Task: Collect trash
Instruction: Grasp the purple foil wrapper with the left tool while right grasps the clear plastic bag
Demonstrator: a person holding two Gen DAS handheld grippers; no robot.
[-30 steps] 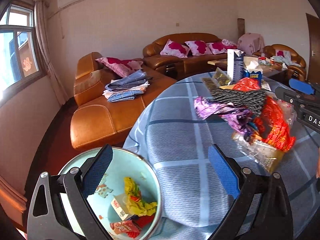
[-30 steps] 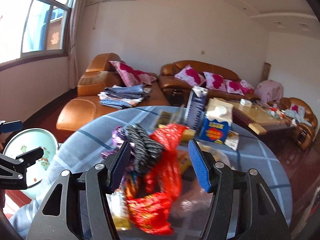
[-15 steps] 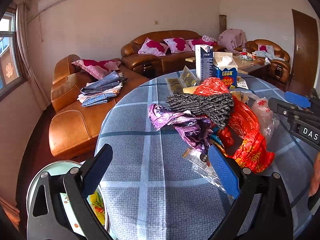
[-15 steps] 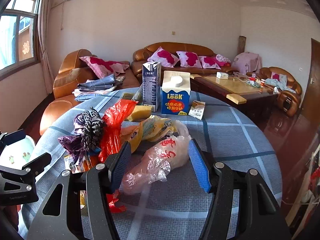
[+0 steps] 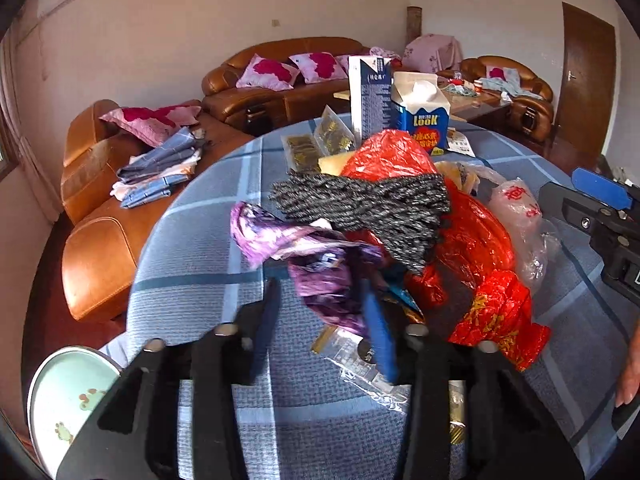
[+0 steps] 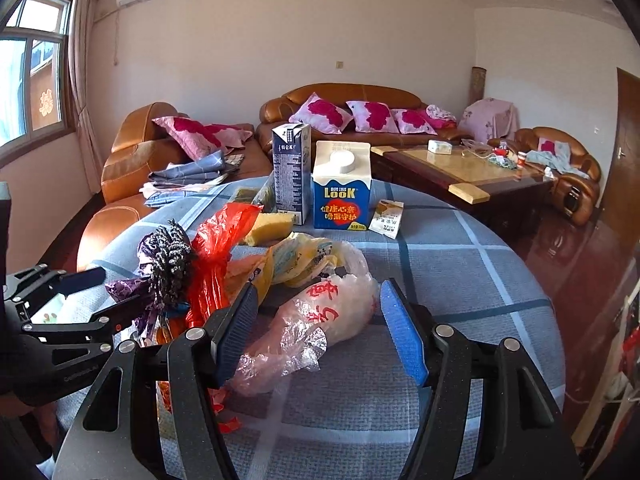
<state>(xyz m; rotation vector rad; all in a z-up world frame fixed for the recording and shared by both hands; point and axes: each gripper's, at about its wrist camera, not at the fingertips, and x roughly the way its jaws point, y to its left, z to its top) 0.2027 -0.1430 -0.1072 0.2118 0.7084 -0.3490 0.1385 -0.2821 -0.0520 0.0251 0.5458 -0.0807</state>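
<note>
A pile of trash lies on the blue checked round table [image 5: 192, 264]: a purple foil wrapper [image 5: 320, 268], a black-and-white knitted piece [image 5: 372, 208], red plastic bags [image 5: 476, 248] and a clear plastic bag with red print [image 6: 320, 320]. My left gripper [image 5: 320, 320] is open with its fingers around the purple wrapper's near end. My right gripper [image 6: 316, 332] is open with the clear bag between its fingers. The trash bin [image 5: 60, 400] shows at the lower left of the left wrist view.
A dark tall carton [image 6: 292, 172], a blue LOOK milk carton [image 6: 342, 188], a small packet [image 6: 386, 218] and a yellow sponge [image 6: 272, 226] stand at the table's far side. Brown leather sofas [image 6: 132, 168] and a glass coffee table [image 6: 472, 172] lie beyond.
My left gripper swung from over the bin to the trash pile and its fingers narrowed around the purple wrapper. My right gripper moved right from the red bags to the clear bag.
</note>
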